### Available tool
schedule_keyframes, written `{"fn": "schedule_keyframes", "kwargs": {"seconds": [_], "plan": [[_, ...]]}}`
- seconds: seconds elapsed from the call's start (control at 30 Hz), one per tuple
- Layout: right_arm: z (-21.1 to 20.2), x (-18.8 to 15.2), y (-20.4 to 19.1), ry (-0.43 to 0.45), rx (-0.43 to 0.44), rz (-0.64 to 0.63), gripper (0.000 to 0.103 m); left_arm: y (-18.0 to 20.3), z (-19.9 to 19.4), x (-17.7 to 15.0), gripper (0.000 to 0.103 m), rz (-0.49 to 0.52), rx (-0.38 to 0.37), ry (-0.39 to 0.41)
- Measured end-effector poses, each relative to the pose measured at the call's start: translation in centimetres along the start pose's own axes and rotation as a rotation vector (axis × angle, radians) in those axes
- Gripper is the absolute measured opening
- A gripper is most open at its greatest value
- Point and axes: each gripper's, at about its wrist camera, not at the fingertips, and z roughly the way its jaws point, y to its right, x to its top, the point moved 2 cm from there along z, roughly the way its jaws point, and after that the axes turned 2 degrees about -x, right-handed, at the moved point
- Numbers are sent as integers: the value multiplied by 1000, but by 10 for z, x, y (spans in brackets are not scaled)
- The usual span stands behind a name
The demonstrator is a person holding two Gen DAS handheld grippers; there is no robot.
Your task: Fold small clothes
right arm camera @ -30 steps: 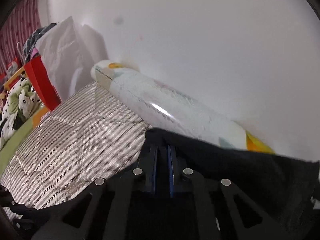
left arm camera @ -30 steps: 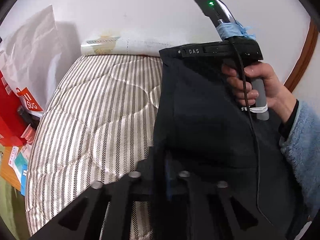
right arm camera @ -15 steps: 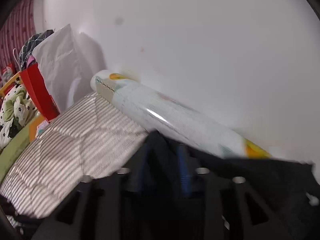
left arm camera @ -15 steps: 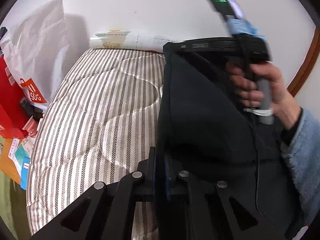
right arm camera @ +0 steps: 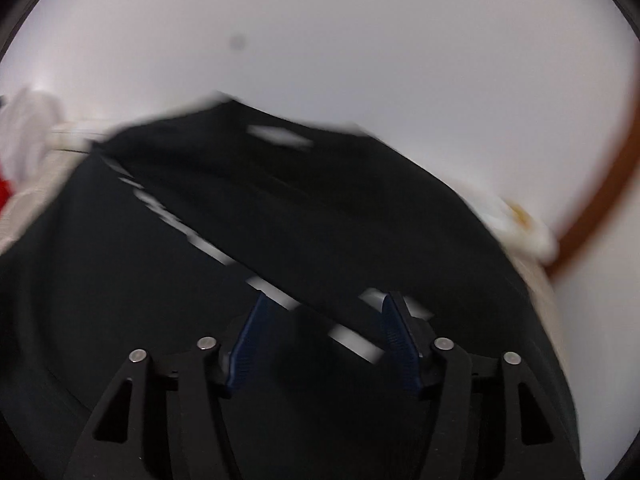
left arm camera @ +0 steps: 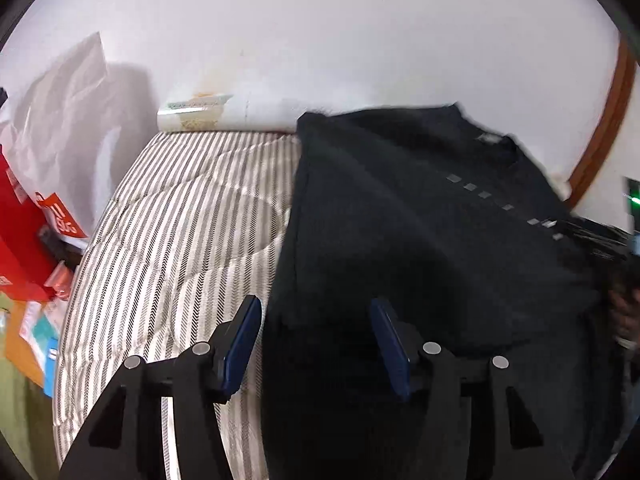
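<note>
White plaster wall (left arm camera: 320, 40) is filling the space beyond both grippers, above a striped brown-and-cream quilted mattress (left arm camera: 180, 220) stretching ahead-left of the left gripper (left arm camera: 316, 340). Lying on it, the black knit garment (left arm camera: 420, 220) with small grey squares is spreading ahead of both tools. Both the left gripper and the right gripper (right arm camera: 324, 336) have just been opening, released, blue pads apart, with cloth lying loose between them.

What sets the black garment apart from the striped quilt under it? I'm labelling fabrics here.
The black garment is plain dark cloth with a row of small pale squares; the striped quilt is cream with grey herringbone stripes and stitched curves. The garment covers only the right part of the bed; the quilt spreads across it. Both lie flat, the garment on the quilt.
</note>
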Motion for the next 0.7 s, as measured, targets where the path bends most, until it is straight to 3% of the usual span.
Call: {"fn": "schedule_keyframes", "kwargs": {"seconds": [0.1, 0.17, 0.27, 0.33, 0.37, 0.4, 0.43, 0.53, 0.63, 0.7], "plan": [[7, -30, 42, -65, -27, 100, 65, -7, 17, -5, 57, -23, 38, -74], [12, -41, 54, -78, 12, 139, 70, -7, 17, -5, 59, -8, 51, -68], [22, -46, 48, -86, 60, 172, 70, -6, 16, -5, 59, -17, 68, -75], [30, -46, 42, -78, 49, 162, 68, -6, 15, -6, 59, -26, 72, -77], [30, -46, 41, -53, 52, 155, 49, -6, 15, -6, 59, -25, 75, -78], [28, -44, 39, -37, 97, 134, 23, -6, 14, -7, 59, -22, 77, -79], [23, -42, 39, -22, 97, 127, 18, -6, 14, -6, 59, -21, 78, -82], [8, -36, 42, 54, 52, 131, 16, -6, 13, -7, 59, -27, 71, -89], [16, -38, 44, 25, 28, 139, 17, -6, 11, -9, 59, -39, 66, -94], [31, -36, 40, -40, 21, 132, 30, -5, 10, -10, 59, -37, 71, -95]]}}
